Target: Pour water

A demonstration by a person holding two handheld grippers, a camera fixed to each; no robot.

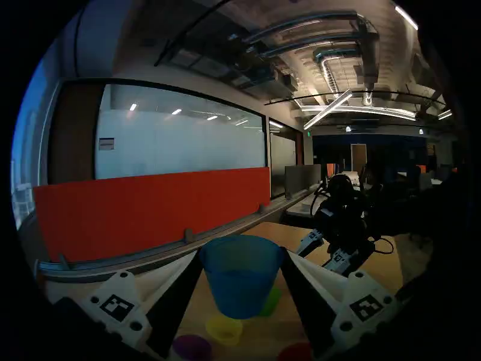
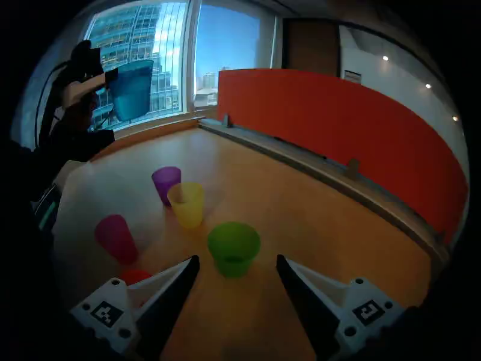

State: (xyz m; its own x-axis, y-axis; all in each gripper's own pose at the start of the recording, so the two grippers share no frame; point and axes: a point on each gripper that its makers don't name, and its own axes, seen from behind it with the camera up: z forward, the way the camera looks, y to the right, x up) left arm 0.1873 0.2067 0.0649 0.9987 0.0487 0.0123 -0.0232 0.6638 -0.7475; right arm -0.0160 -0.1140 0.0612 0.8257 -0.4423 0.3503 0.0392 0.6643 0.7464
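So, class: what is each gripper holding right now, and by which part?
The left gripper holds the blue cup by its sides, just below the rim. The right gripper is open and holds nothing.

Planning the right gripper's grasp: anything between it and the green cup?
Nothing visible. The green cup stands upright straight ahead of the open right gripper, just beyond its fingertips. The yellow cup stands behind the green one, to the left, out of the path.
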